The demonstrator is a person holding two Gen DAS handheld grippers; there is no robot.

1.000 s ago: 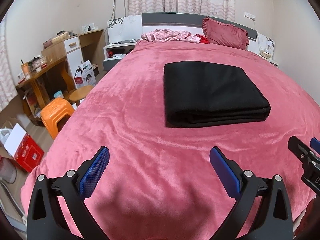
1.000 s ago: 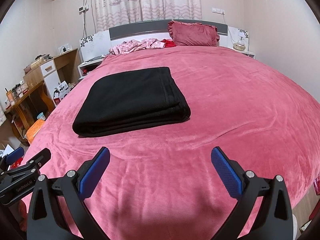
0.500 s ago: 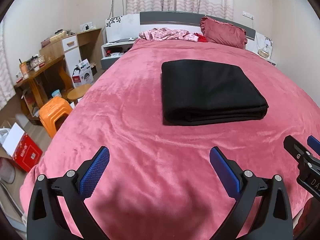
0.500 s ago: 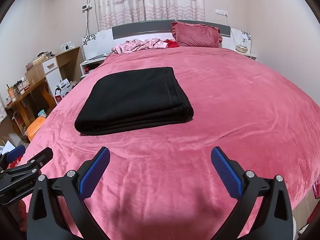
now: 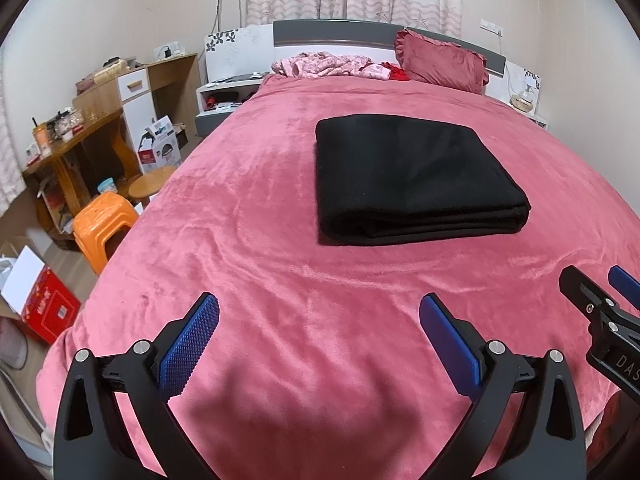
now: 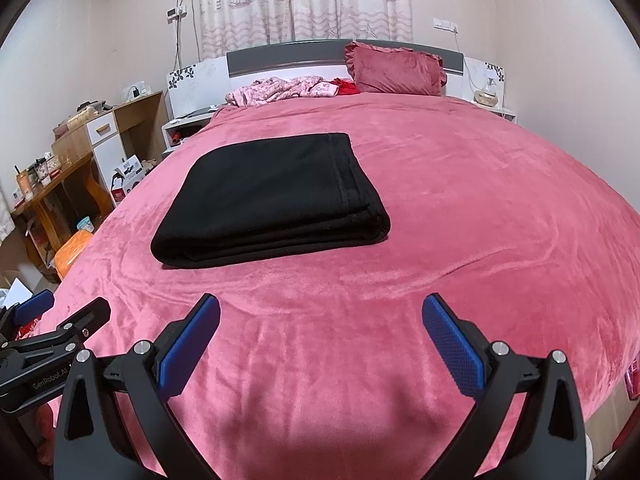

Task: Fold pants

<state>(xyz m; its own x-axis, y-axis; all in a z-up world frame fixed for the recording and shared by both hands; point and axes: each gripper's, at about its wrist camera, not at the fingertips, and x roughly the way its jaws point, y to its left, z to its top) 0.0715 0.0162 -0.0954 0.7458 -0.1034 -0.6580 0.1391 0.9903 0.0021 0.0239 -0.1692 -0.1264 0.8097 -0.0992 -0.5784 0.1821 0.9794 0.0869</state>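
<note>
Pants [image 6: 272, 200] lie folded; left claw [image 6: 60, 320] (lettered "GenRobot.AI") spread wide.

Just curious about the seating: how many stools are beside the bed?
2, both on the floor left of the bed: an orange plastic stool and a round wooden stool just behind it. Others may be hidden.

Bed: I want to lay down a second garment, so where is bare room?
Free: pink blanket right of the folded black pants, and the strip between them and both open grippers. Crowded: headboard end, with pillow and crumpled pink clothes.
</note>
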